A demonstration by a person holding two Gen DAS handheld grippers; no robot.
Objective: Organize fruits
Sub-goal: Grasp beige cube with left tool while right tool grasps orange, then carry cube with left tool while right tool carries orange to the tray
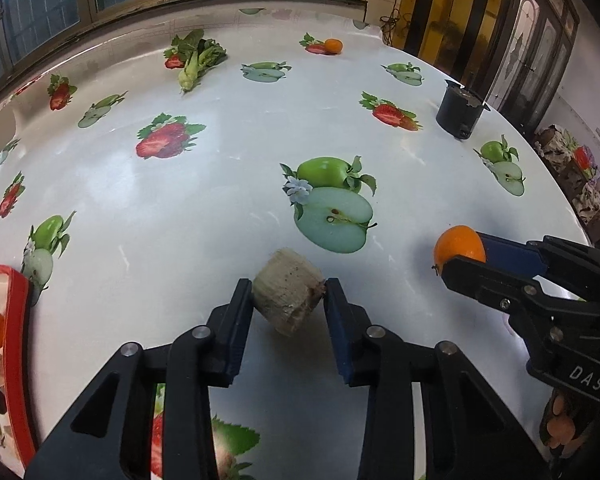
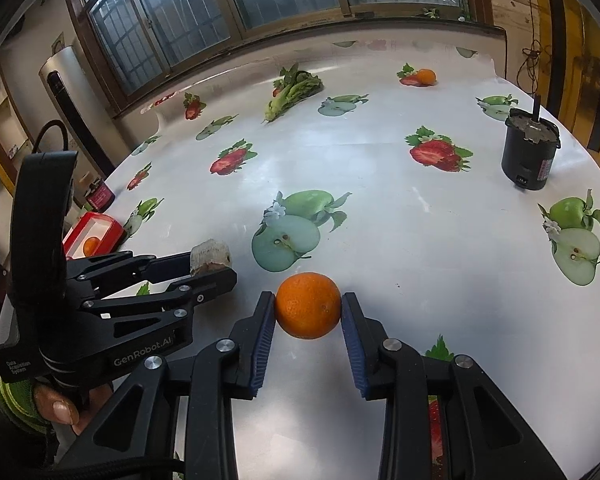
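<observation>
Now we grip a pale chunk [image 1: 290, 294] in the left hand-held gripper [image 1: 289, 292] and an orange [image 2: 308, 306] in the right hand-held gripper [image 2: 308, 308]; the box [image 1: 18, 344] at 9 o'clock holds some fruit, another orange [image 1: 333, 45] waits at 12.

A round table [image 1: 228, 168] carries a glossy white cloth printed with strawberries and green apples, whole and halved. Towards its far side lies a leafy green vegetable [image 1: 196, 60], stem end pointing nearer. Near the right edge a black cylindrical motor [image 2: 530, 156] stands upright, a metal plate and a thin shaft on top. Behind the table runs a row of barred windows [image 2: 228, 4] in dark frames. At the left, off the table, a tall silver standing air conditioner [image 2: 70, 92] rises against the wall, with a small red jar [image 2: 100, 197] nearby
</observation>
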